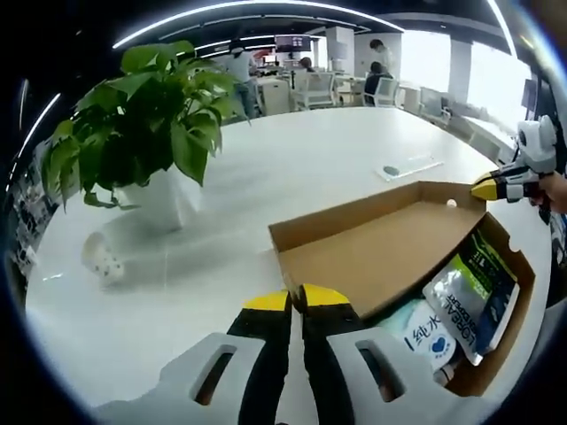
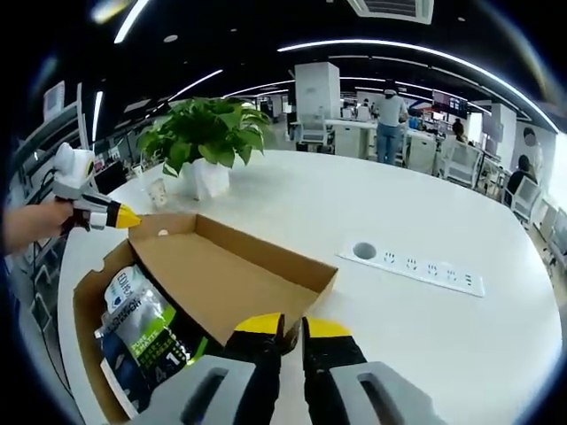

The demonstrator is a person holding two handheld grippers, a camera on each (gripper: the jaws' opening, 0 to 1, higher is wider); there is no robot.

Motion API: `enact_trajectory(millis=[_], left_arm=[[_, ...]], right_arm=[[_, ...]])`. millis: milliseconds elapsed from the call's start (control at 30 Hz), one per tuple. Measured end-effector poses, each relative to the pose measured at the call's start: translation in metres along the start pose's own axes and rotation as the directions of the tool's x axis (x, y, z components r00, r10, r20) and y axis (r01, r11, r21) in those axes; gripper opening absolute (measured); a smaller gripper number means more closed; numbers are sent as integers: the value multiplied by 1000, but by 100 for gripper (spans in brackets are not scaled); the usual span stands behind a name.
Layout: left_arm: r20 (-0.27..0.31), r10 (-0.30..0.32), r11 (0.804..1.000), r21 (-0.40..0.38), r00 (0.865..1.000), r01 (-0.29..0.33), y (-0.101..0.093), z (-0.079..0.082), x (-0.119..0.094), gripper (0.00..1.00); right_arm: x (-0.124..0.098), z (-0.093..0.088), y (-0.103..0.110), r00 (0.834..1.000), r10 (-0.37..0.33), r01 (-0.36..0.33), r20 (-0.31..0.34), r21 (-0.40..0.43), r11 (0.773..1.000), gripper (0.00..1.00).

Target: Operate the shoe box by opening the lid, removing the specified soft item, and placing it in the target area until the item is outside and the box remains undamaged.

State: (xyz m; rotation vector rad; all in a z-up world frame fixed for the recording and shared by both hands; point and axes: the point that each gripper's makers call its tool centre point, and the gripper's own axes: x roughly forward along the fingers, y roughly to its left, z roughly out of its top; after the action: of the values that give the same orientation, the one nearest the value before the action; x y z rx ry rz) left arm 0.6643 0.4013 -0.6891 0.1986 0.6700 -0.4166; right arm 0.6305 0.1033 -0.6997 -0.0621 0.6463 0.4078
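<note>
The fingers (image 1: 297, 301) of the left gripper are sitting nearly closed, only a thin slit between the yellow tips, right at the near edge of the raised lid (image 1: 381, 252); whether they are pinching the cardboard or just resting against it, I cannot tell. The right gripper's fingers (image 2: 292, 326) are doing the same at the opposite edge, tips almost together, hold likewise uncertain. Each gripper is also showing up in the other's view, at the far corner of the shoe box (image 2: 89, 310). My reading: the two are standing at opposite ends to be keeping the lid propped without bending it.

The lid is standing open like a shallow tray tilted above the box. Underneath, soft packets (image 2: 142, 328) are lying inside the box, so the item is not yet out. One white pack with a blue heart (image 1: 425, 332) is lying beside a grey-and-green pouch (image 1: 469, 297).

The box is resting on a white tabletop (image 2: 416, 354). A potted plant (image 1: 146, 133) is standing well apart, and a strip of sockets (image 2: 421, 268) is lying flush in the surface nearby.
</note>
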Motion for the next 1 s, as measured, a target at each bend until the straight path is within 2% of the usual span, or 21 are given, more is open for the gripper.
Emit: enact_trajectory(millis=[433, 500, 733, 1000], left_arm=[[7, 8, 999, 49, 1000, -8, -1, 2, -5, 5], [10, 6, 999, 51, 1000, -7, -1, 2, -6, 7], [21, 5, 999, 54, 1000, -6, -6, 1, -20, 11], [45, -1, 999, 51, 999, -2, -15, 2, -39, 12]], right_arm=[[-7, -3, 7, 1000, 25, -24, 5, -37, 999, 6], [-10, -3, 9, 999, 31, -30, 15, -43, 999, 10], [-19, 1, 17, 998, 48, -46, 39, -62, 997, 17], [-32, 1, 21, 997, 51, -47, 55, -77, 996, 20]])
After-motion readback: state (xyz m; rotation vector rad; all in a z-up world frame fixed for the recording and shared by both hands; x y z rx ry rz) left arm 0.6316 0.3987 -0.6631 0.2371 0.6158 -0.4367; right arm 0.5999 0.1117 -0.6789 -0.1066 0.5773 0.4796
